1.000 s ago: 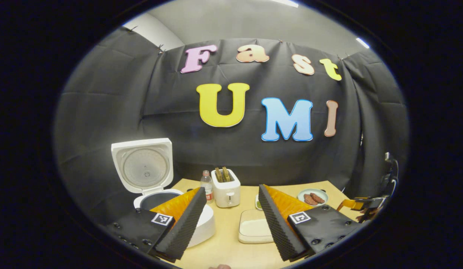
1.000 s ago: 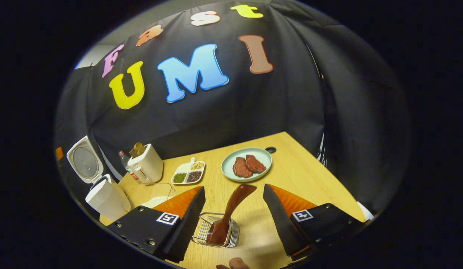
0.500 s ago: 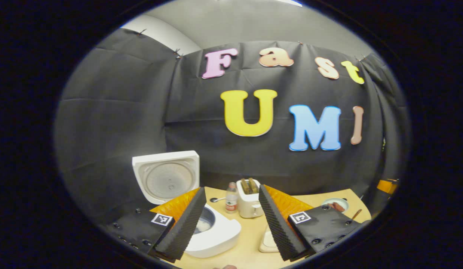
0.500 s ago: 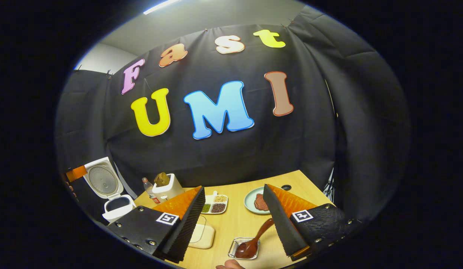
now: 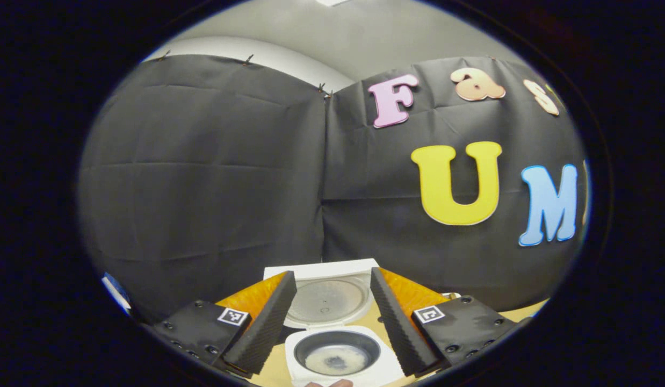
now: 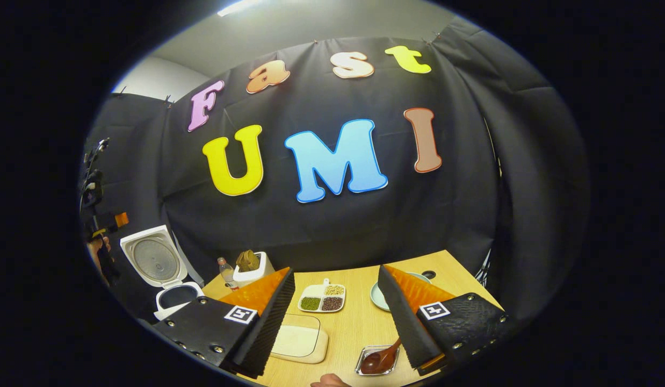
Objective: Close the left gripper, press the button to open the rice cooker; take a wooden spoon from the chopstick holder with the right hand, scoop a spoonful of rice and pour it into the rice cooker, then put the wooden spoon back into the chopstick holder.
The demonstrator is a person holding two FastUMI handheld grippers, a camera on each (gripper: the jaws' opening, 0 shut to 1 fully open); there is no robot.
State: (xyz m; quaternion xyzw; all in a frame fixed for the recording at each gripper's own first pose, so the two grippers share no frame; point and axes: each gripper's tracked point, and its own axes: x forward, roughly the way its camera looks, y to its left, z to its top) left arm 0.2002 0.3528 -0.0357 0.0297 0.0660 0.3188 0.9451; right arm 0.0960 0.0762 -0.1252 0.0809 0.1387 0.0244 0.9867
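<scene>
Wooden spoon (image 6: 380, 360) lies in the chopstick holder (image 6: 364, 367) at six o'clock in the right gripper view, just inside the right gripper (image 6: 337, 322), whose jaws stand wide and empty. Farther off at nine o'clock, the rice cooker (image 6: 166, 293) stands lid-up. The left gripper (image 5: 332, 320), jaws wide, frames its bowl. Judging by this, every step is done; both grippers need only draw clear.

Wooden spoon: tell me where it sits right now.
In the right gripper view, the dark brown wooden spoon lies in the wire chopstick holder on the light wood table, right of the rectangular rice container.
</scene>
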